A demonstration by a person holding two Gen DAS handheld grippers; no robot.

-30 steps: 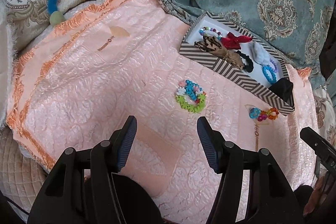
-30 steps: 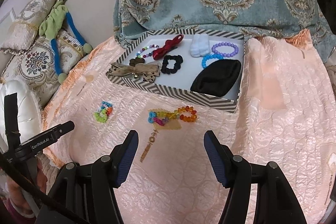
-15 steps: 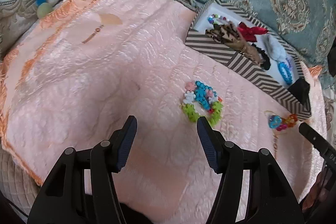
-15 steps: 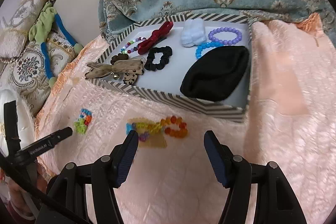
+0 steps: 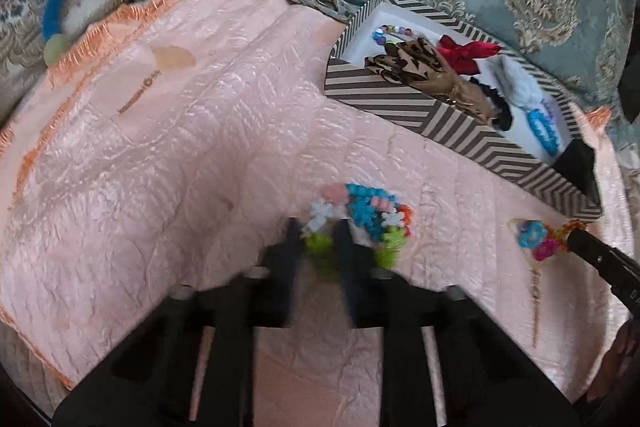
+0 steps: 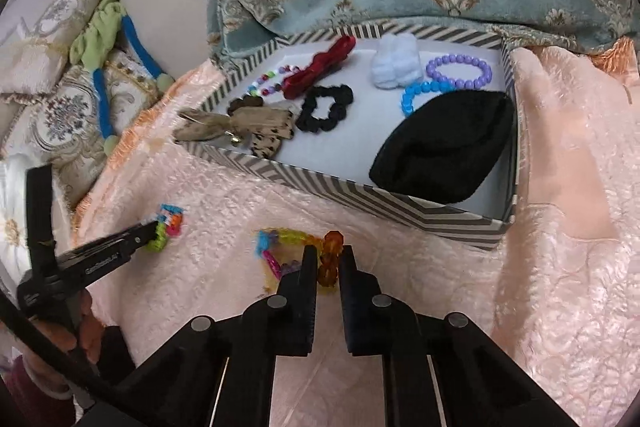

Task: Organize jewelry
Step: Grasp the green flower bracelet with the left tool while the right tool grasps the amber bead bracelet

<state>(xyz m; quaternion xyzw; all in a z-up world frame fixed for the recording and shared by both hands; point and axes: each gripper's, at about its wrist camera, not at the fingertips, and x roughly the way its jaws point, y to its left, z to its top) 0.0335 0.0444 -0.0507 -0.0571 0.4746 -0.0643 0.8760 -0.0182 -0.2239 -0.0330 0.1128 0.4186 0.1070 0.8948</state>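
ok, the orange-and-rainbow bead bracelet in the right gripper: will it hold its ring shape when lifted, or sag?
Probably sags: the bead bracelet already lies in a kinked loop on the peach quilt, so it looks strung, not rigid. Likely light, since the beads are small translucent plastic. The right gripper pinches only the orange end, so the rest may dangle and swing; faceted beads could slip.

White lettering runs along the side of the left gripper (image 6: 156, 233) in the right wrist view, but it is too small and blurred to read. A faint printed mark on the peach bedspread (image 5: 138, 95) is illegible too.
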